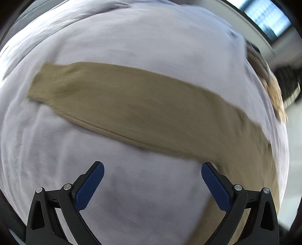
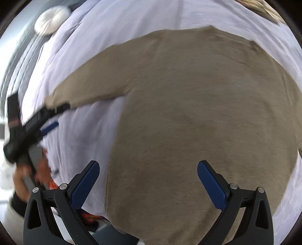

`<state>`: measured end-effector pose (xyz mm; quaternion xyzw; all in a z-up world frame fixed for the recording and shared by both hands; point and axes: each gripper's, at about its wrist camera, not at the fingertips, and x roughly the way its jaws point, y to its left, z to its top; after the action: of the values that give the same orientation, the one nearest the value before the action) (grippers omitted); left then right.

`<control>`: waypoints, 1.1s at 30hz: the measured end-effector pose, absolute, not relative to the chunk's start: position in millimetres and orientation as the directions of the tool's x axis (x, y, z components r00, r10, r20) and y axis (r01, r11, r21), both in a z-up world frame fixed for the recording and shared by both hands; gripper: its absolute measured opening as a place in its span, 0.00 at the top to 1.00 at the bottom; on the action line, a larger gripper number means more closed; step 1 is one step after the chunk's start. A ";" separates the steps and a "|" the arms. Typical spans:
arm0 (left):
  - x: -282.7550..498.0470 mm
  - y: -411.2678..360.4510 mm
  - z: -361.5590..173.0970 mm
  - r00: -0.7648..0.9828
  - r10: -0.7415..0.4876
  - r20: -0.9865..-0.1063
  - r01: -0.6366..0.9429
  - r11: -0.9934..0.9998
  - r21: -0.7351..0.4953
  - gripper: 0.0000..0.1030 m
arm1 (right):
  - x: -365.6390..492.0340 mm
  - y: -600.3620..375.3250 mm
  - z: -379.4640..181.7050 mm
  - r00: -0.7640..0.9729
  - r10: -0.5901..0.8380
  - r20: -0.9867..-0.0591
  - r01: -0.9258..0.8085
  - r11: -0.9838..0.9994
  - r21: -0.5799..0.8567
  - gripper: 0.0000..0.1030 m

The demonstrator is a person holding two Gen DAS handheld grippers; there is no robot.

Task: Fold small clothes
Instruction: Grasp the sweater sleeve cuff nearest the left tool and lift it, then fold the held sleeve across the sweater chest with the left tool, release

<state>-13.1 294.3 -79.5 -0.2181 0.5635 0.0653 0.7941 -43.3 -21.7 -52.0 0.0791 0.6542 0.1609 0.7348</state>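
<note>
A tan long-sleeved top (image 2: 198, 116) lies flat on a white sheet (image 2: 90, 62). In the left wrist view its long sleeve (image 1: 132, 105) stretches across the sheet (image 1: 132, 188). My left gripper (image 1: 152, 181) is open and empty, hovering just short of the sleeve. It also shows in the right wrist view (image 2: 54, 115), near the sleeve's cuff. My right gripper (image 2: 148, 179) is open and empty above the top's body, near its lower left edge. Both views are blurred by motion.
A white fluffy item (image 2: 51, 19) lies at the sheet's far left corner. A tan-and-brown patterned cloth (image 1: 273, 90) lies at the sheet's right edge. A hand (image 2: 22, 179) holds the left gripper's handle. A window (image 1: 268, 17) is beyond the table.
</note>
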 end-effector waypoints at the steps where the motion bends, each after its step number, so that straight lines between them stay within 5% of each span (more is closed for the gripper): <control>1: -13.0 309.4 -85.6 0.373 -0.140 -0.917 -0.381 0.879 -0.288 0.00 | -47.4 -16.7 -53.3 0.082 0.357 -0.931 -0.138 0.929 0.344 0.00; 12: 20.4 377.8 -129.7 0.526 -0.237 -0.817 -0.464 0.725 -0.509 0.00 | -53.1 23.5 -91.9 0.019 0.436 -0.900 -0.144 0.892 0.429 0.00; 13: 21.5 379.3 -127.2 0.550 -0.222 -0.805 -0.464 0.721 -0.515 0.08 | -52.6 23.7 -93.3 0.019 0.442 -0.897 -0.140 0.889 0.435 0.00; 15: 21.9 386.8 -126.0 0.563 -0.202 -0.801 -0.467 0.722 -0.511 0.47 | -50.5 26.9 -97.5 0.024 0.456 -0.890 -0.132 0.884 0.449 0.00; 16: 21.2 392.7 -131.3 0.557 -0.232 -0.798 -0.469 0.705 -0.532 0.78 | -50.5 27.3 -98.4 0.025 0.464 -0.886 -0.128 0.880 0.457 0.00; 17: 18.5 397.0 -135.0 0.571 -0.266 -0.777 -0.461 0.679 -0.571 0.95 | -50.3 28.4 -99.3 0.026 0.474 -0.880 -0.123 0.875 0.468 0.00; 25: 21.0 363.9 -78.6 0.668 -0.274 -0.692 -0.266 0.780 -0.566 0.95 | -47.1 11.9 -91.5 0.075 0.548 -0.833 -0.091 0.836 0.542 0.00; 33: 47.3 238.6 5.0 0.623 -0.509 -0.594 0.162 0.827 -0.538 0.95 | -50.7 -62.7 -77.6 0.217 0.554 -0.804 0.025 0.820 0.572 0.00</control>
<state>47.3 238.6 5.0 -0.2224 0.3894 -0.1921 0.8729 -50.7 -62.7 -77.6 0.2413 0.5997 0.1784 0.7418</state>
